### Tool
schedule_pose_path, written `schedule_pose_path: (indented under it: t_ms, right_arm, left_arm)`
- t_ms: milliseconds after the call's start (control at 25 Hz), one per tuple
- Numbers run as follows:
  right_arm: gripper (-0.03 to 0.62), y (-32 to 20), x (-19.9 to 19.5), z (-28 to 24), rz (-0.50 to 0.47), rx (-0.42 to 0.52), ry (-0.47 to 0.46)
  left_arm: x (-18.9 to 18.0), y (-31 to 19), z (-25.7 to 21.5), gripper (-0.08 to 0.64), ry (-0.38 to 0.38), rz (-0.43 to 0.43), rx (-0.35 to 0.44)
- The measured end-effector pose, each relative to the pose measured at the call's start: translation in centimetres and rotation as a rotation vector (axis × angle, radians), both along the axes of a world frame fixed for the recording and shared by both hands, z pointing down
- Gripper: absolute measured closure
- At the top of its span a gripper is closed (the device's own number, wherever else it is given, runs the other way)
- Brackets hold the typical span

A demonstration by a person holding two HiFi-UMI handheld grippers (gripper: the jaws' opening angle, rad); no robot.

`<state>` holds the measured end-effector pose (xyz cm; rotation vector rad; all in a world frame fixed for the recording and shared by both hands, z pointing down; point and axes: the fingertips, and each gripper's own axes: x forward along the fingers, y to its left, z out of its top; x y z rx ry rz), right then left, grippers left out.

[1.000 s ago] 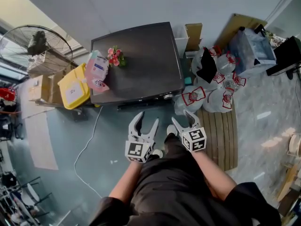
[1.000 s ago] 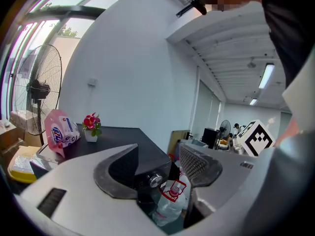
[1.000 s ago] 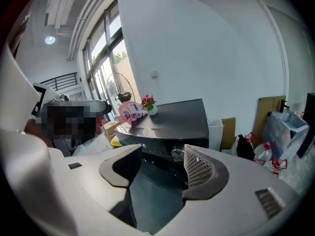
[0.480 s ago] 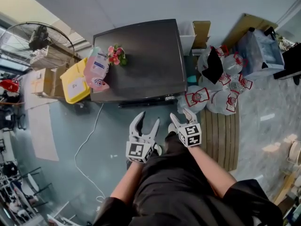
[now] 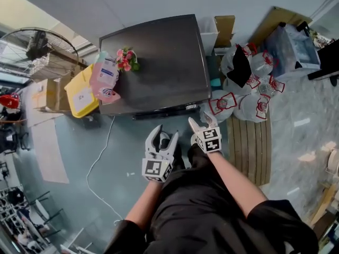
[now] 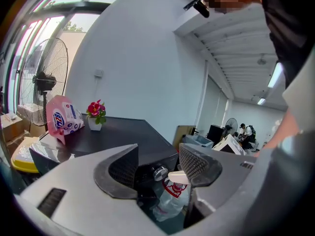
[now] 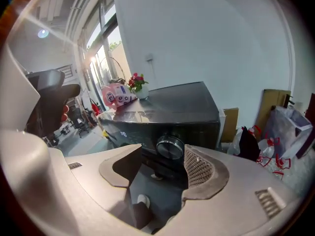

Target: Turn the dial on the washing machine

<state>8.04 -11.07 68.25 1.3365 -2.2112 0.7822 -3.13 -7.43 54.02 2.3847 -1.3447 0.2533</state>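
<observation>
The washing machine (image 5: 151,62) is a dark grey box seen from above, with its front panel facing me. Its round silver dial (image 5: 191,107) sits at the right end of that panel. My right gripper (image 5: 202,121) hovers open just short of the dial, a little to its right. In the right gripper view the dial (image 7: 170,147) shows just beyond the gap between the open jaws (image 7: 162,163), apart from both. My left gripper (image 5: 162,133) is open lower and to the left, holding nothing. In the left gripper view the dial (image 6: 159,172) appears small and farther off.
A pink detergent pouch (image 5: 104,75) and a small pot of flowers (image 5: 126,59) rest on the machine's top. A yellow bin (image 5: 82,93) and a standing fan (image 5: 37,49) are at left. Knotted plastic bags (image 5: 243,97) and a wooden pallet (image 5: 249,142) crowd the right. A white cable (image 5: 98,163) trails over the floor.
Both grippers have come closer to the machine's front. The right one has moved up toward the dial; the left jaws look slightly narrower but remain open.
</observation>
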Motion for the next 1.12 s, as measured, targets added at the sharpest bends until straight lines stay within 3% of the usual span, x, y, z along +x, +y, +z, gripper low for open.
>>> schedule_pose_path:
  t_ms: [160,560,1120]
  right_arm:
    - [0.354,0.1,0.0,1.0,0.033,-0.019,0.007]
    - [0.354,-1.8,0.0,3.7,0.058,0.001,0.04]
    - [0.354,-3.0,-0.8,4.3,0.075,0.007,0.051]
  left_arm:
    - [0.9,0.3,1.1,0.324,0.014,0.041,-0.03]
    - [2.2,-0.7,2.5,0.324,0.005,0.056,-0.014]
    - [1.2,-0.4,3.8,0.323,-0.005,-0.04,-0.035]
